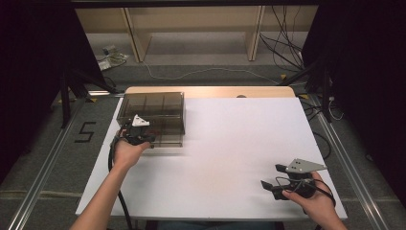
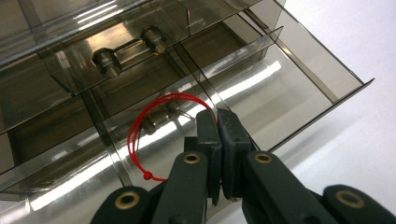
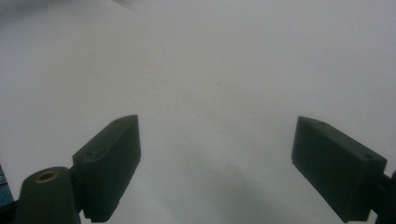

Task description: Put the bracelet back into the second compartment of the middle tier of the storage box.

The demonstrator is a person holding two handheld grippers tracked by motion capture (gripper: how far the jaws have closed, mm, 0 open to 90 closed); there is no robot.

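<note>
Worktop (image 1: 230, 143), white, seen from the high view: a smoke-tinted transparent organiser box (image 1: 158, 108) sits at its far left corner, with the left gripper (image 1: 139, 136) at the box's near edge and the right gripper (image 1: 277, 179) well apart at the near right. A black "5" (image 1: 85, 132) is marked on the floor to the left.

Left gripper view: jaws pressed together on a red thread loop (image 2: 154, 126), pinched at its top, which hangs over a compartment divider of the box's pulled-out drawer (image 2: 289, 88); a small knot (image 2: 147, 175) ends the loop.

Right gripper view: jaws stand wide apart over bare worktop, holding nothing.
</note>
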